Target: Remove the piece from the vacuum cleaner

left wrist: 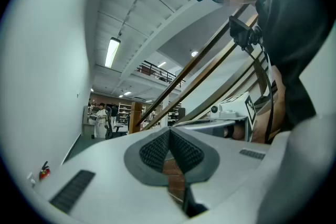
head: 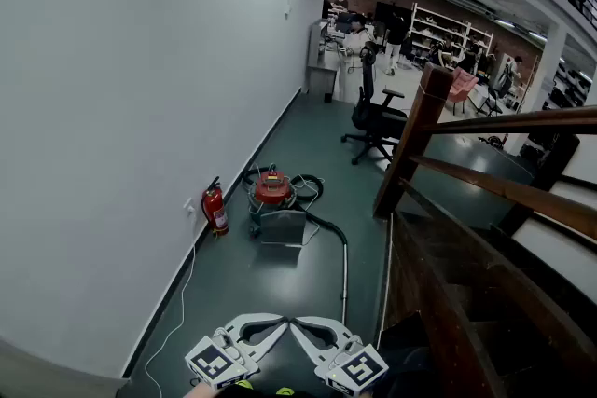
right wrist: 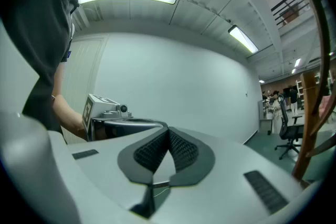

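Left gripper (head: 278, 324) and right gripper (head: 302, 324) both clenched, empty. Red canister vacuum cleaner (head: 272, 189) well apart on dark green floor (head: 270, 289); approach first, open near silver wand tube (head: 345, 273).

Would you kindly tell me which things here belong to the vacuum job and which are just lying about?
Job:
vacuum cleaner
its wand
left gripper and right gripper, both shut and empty

Lying about:
fire extinguisher
office chair
stair railing
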